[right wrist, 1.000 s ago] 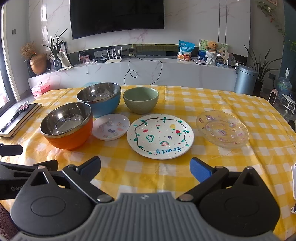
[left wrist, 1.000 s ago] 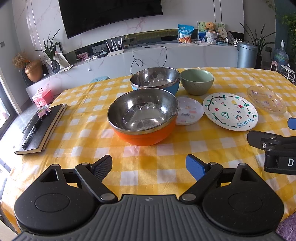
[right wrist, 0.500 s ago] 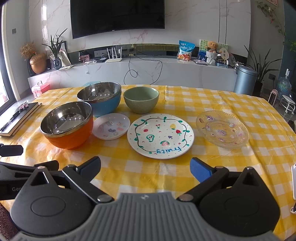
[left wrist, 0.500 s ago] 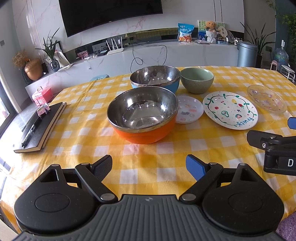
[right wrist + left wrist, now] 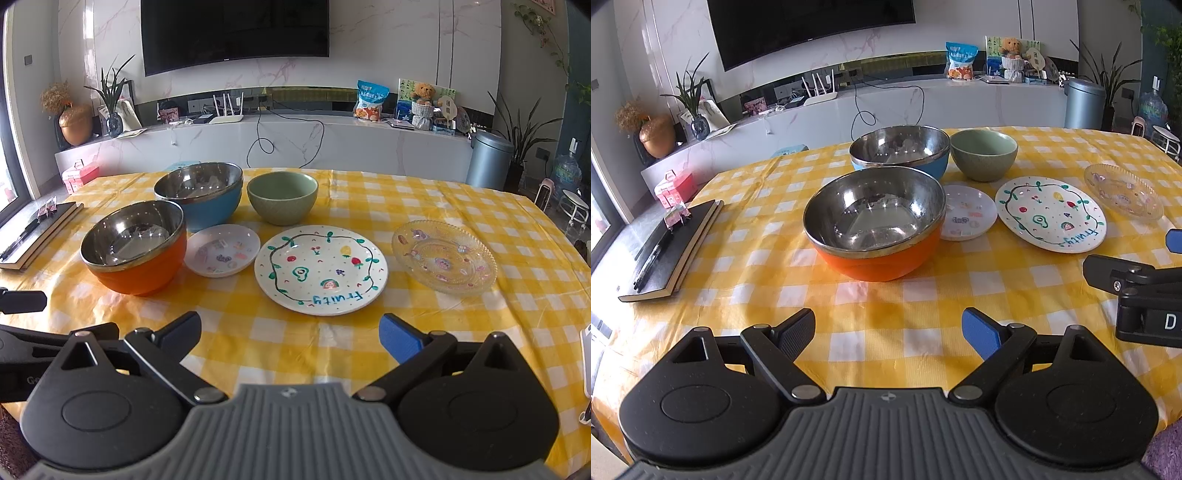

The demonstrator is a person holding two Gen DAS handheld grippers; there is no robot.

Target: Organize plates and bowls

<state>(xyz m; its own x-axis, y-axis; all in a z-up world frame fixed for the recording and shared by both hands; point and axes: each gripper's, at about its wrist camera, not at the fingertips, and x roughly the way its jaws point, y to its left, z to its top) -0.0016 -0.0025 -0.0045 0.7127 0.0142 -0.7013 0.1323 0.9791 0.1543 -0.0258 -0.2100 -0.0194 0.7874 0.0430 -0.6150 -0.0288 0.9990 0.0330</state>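
Plates and bowls sit spread over the yellow checked tablecloth [image 5: 424,332], none stacked. At the near left stands the orange bowl [image 5: 135,249] with its shiny steel inside, and just behind it, touching or nearly so, the blue bowl [image 5: 201,197], also steel-lined. To the right of the blue one sits the green bowl [image 5: 282,197], a little apart. In front of these lies the small white plate [image 5: 221,250], tucked close beside the orange bowl. Next on the right is the big white plate [image 5: 320,269] painted with fruit and the word "Fruity", and well to the right of that the clear glass plate [image 5: 443,256] with little pictures on it.

The left gripper [image 5: 888,328] hovers low over the cloth on the near side of the orange bowl [image 5: 873,221], fingers spread wide, nothing between them. The right gripper [image 5: 290,334] hangs near the big white plate, likewise spread and empty.

A black notebook [image 5: 666,247] with a pen lies at the table's far left edge. Beyond the table runs a white counter [image 5: 332,142] under a dark TV [image 5: 234,31].
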